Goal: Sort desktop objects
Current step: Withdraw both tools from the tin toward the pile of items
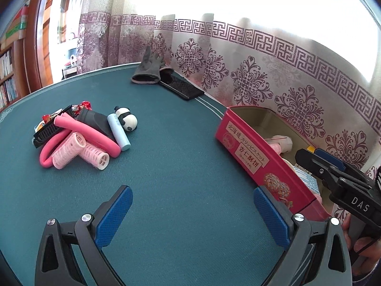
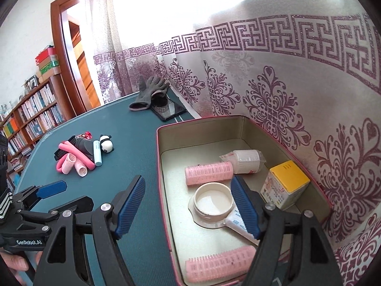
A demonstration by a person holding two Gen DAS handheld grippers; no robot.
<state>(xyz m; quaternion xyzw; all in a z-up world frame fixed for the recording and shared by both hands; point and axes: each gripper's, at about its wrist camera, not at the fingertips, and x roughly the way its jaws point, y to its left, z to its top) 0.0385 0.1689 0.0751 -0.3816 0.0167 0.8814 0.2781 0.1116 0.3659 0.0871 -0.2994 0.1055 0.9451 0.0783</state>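
Bright daylight through curtain (image 1: 238,54), blown-out glare along top; sharp centre, strong fisheye bending, dark vignette at corners.

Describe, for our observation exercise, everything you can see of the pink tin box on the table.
The pink tin box is a rectangular open container with rounded corners, pink outside with printed labels and a biscuit picture on its long side, dull beige inside. It looks like thin metal. It sits flat on the green table beside the patterned curtain. No lid is visible. Inside lie pink hair rollers, a wrapped white roll, a small yellow-topped carton, a white jar lid and a tube.
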